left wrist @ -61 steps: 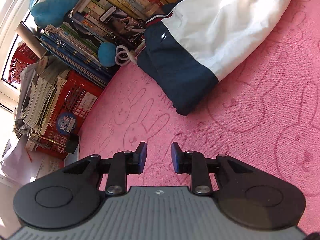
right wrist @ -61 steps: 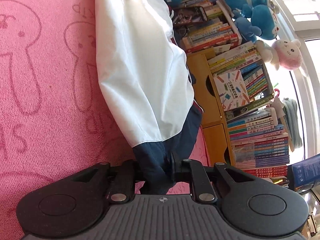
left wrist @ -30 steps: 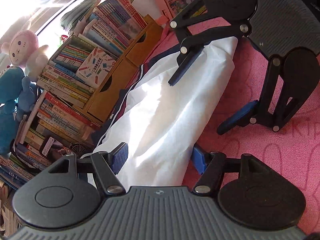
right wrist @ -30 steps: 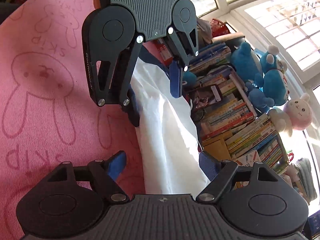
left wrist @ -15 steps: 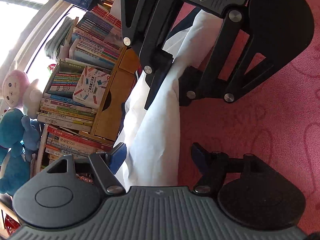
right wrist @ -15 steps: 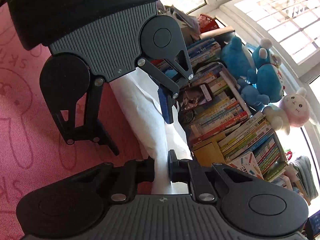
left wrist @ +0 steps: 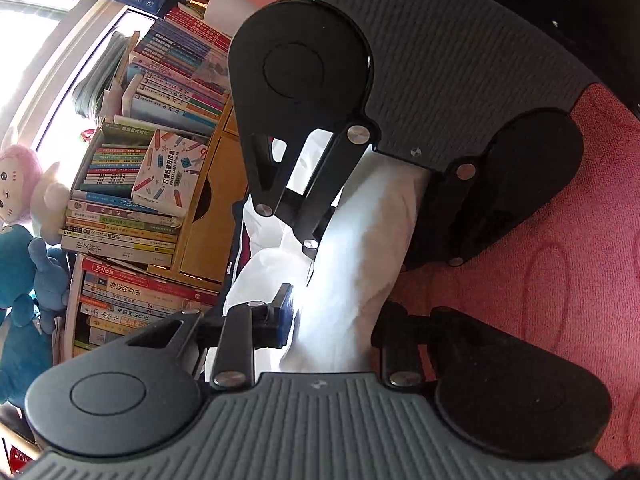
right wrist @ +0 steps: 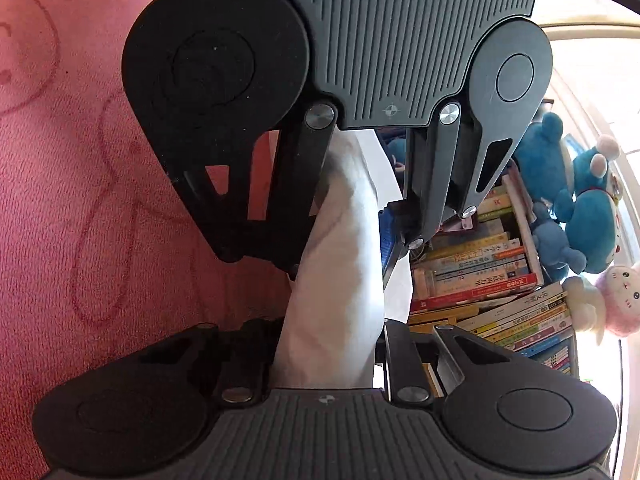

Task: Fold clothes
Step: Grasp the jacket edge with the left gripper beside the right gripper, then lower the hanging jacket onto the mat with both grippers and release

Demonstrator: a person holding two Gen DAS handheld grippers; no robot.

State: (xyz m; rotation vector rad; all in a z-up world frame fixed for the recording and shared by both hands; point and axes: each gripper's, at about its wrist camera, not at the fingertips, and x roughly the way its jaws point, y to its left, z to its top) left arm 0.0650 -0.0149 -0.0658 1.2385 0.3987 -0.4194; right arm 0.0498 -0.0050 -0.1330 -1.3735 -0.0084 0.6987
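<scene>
A white sleeve [left wrist: 360, 240] of a white and navy garment lies bunched lengthwise on a pink rabbit-print blanket [left wrist: 560, 260]. My left gripper [left wrist: 332, 320] pinches the near end of the bunch, and its jaws are still closing on the cloth. My right gripper [left wrist: 356, 256] faces it closely from above and grips the same sleeve a little farther along. In the right wrist view the sleeve [right wrist: 340, 288] fills the gap of the right gripper [right wrist: 330, 340], whose jaws are easing open slightly around it. The left gripper [right wrist: 340, 256] clamps the sleeve just ahead.
Stacked books [left wrist: 160, 184] and a wooden shelf unit [left wrist: 216, 220] crowd the blanket's edge beside the sleeve. Blue plush toys [right wrist: 580, 208] and a pink one [right wrist: 616, 296] sit by the bright window. Pink blanket [right wrist: 80, 200] stretches out on the other side.
The two grippers have drawn close, face to face over the sleeve. The right jaws shut on the cloth first, then the left jaws narrowed onto it; the sleeve is now bunched narrower.
</scene>
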